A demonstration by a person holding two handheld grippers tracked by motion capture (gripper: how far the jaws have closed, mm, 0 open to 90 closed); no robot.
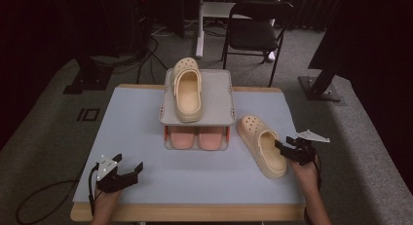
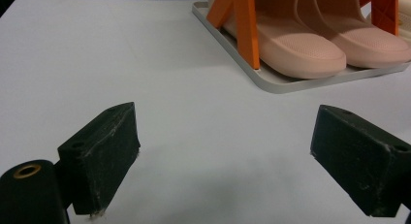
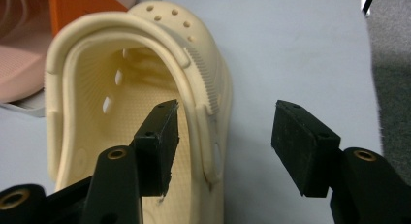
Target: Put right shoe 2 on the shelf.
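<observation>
We're at the near edge: left gripper (image 1: 127,172) parked at 7 o'clock, jaws wide apart over bare table (image 1: 146,137), nothing between them. At 4 o'clock our right gripper (image 3: 223,136) straddles the side wall of the loose cream clog (image 1: 262,144), jaws apart, 1 inside, 1 outside; it probably isn't pressing yet. The risk: a shallow bite on that soft rim slips and tips the clog. Farther, at 12 o'clock, its mate (image 1: 187,88) sits atop the shoe rack (image 1: 216,96), 2 pink slippers (image 2: 320,44) beneath.
</observation>
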